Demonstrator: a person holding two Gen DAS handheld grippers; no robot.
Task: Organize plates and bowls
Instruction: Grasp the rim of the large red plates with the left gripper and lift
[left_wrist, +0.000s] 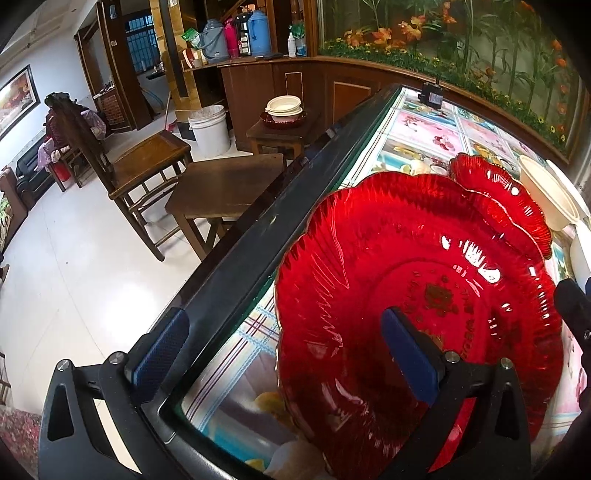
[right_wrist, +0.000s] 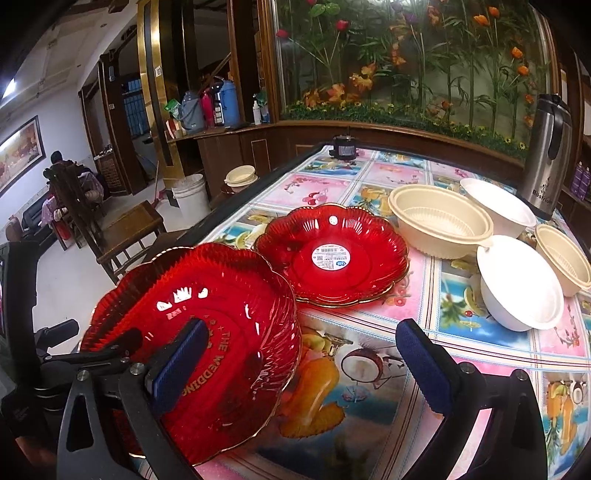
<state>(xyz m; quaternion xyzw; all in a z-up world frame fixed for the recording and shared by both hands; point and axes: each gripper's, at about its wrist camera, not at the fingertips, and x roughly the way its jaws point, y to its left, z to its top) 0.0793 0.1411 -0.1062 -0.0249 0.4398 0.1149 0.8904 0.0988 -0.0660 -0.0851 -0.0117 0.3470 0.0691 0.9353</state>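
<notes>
Left gripper (left_wrist: 284, 354) is seen spread wide at the bottom of the left wrist view, one blue pad (left_wrist: 162, 354) hanging beyond the table edge (left_wrist: 236, 254) and the other pad over the near red plate (left_wrist: 388, 280); nothing is clamped between them. Right gripper (right_wrist: 303, 369) is likewise parted in the lower part of the right wrist view, its left finger (right_wrist: 181, 365) lying over that same near red plate (right_wrist: 207, 332), its right finger above bare tablecloth (right_wrist: 369, 406); no grasp is observed.

The near plate is recorded tilted at lower left of the right wrist view, close to the dark table edge (right_wrist: 221, 210). A second red plate (right_wrist: 332, 258), labelled at its centre, lies flat just behind it at frame centre; whether the rims touch cannot be told. Open cloth is noted to the right of both plates, lower centre.

Further back, right of centre, a cream bowl (right_wrist: 439, 225) is set beside a white bowl (right_wrist: 495, 206). Another white bowl (right_wrist: 517, 284) and a smaller cream bowl (right_wrist: 565, 258) sit at the right edge. A steel flask (right_wrist: 546, 155) stands at upper right.

Beyond the table edge, upper left, a wooden chair (left_wrist: 144, 166) and white bucket (left_wrist: 208, 129) are seen on open floor.
</notes>
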